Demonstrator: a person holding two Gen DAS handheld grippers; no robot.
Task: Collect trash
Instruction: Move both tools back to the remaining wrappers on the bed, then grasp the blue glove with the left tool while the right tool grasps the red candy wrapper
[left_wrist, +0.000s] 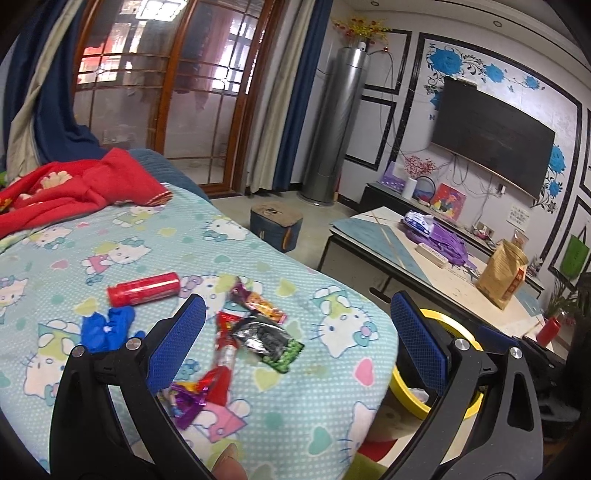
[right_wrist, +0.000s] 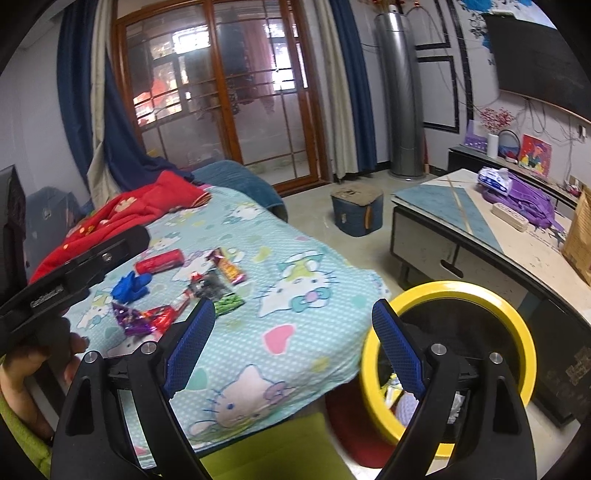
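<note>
Trash lies on the cartoon-cat blanket (left_wrist: 303, 369): a red bottle (left_wrist: 144, 289), a crumpled blue glove (left_wrist: 107, 326), a black-and-green wrapper (left_wrist: 267, 341), a red wrapper (left_wrist: 223, 354), an orange wrapper (left_wrist: 264, 308) and a purple wrapper (left_wrist: 183, 402). My left gripper (left_wrist: 295, 336) is open and empty just above the wrappers. My right gripper (right_wrist: 293, 341) is open and empty over the blanket's edge, with the yellow-rimmed bin (right_wrist: 513, 314) behind its right finger. The bin (left_wrist: 436, 317) holds some trash. The bottle (right_wrist: 159, 261) and glove (right_wrist: 131, 286) also show in the right wrist view.
A red blanket (left_wrist: 74, 184) lies at the far end of the bed. A low table (left_wrist: 443, 280) with a brown bag (left_wrist: 504, 275) and purple cloth (left_wrist: 443, 240) stands right of the bin. A blue stool (right_wrist: 356, 210) sits on the floor.
</note>
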